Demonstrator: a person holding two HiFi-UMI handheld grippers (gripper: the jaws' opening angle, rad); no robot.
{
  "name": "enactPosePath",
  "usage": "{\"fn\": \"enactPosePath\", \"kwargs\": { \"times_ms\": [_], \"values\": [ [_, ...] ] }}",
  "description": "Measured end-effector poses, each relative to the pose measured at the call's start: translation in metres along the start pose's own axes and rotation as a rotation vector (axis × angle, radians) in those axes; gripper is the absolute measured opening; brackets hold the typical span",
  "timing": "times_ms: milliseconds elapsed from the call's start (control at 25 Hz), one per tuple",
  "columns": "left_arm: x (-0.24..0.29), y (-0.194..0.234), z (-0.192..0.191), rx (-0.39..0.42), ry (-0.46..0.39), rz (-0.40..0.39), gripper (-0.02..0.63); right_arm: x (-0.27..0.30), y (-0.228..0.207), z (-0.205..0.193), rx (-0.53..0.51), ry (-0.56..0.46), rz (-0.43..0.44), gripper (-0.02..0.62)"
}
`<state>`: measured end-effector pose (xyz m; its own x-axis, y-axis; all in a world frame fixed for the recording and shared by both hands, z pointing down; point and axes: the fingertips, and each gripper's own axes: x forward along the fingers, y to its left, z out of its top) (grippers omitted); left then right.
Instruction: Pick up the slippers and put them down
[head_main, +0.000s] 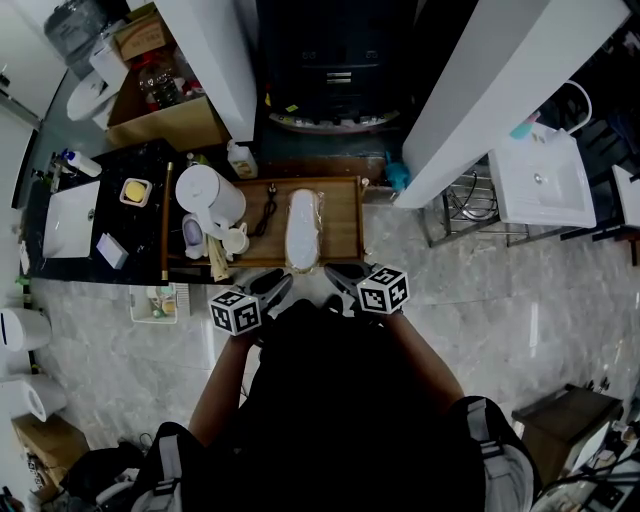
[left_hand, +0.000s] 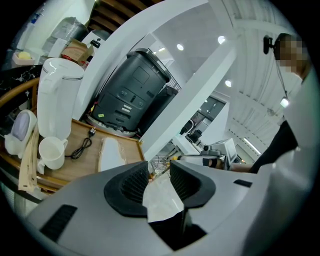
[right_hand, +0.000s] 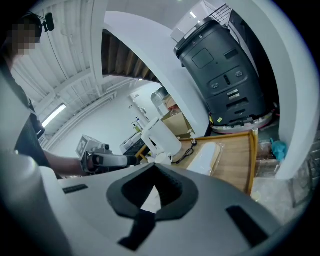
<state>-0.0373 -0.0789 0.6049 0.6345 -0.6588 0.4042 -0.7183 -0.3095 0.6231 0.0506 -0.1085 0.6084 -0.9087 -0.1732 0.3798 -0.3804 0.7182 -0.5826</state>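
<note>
My left gripper has its jaws spread with nothing between them, only pale floor showing through the gap. My right gripper is pressed together at the tips and empty. Both hover side by side just short of the near edge of the wooden tray. The white slipper, in clear wrap, lies lengthwise on that tray, apart from both grippers. To its left stand a white kettle and a cup.
</note>
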Motion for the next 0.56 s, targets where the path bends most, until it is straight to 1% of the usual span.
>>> {"fn": "enactPosePath", "kwargs": {
  "times_ms": [280,560],
  "values": [
    [-0.0001,0.0030,-0.0080,-0.013,0.004,0.010,0.141,-0.0030,0.0037,-0.0040,-0.014,0.008,0.000,0.006],
    [0.0018,-0.0020,-0.0086,-0.050,-0.029,-0.028,0.141,-0.0058,0.0048,-0.0068,-0.013,0.007,-0.008,0.006]
  ]
}}
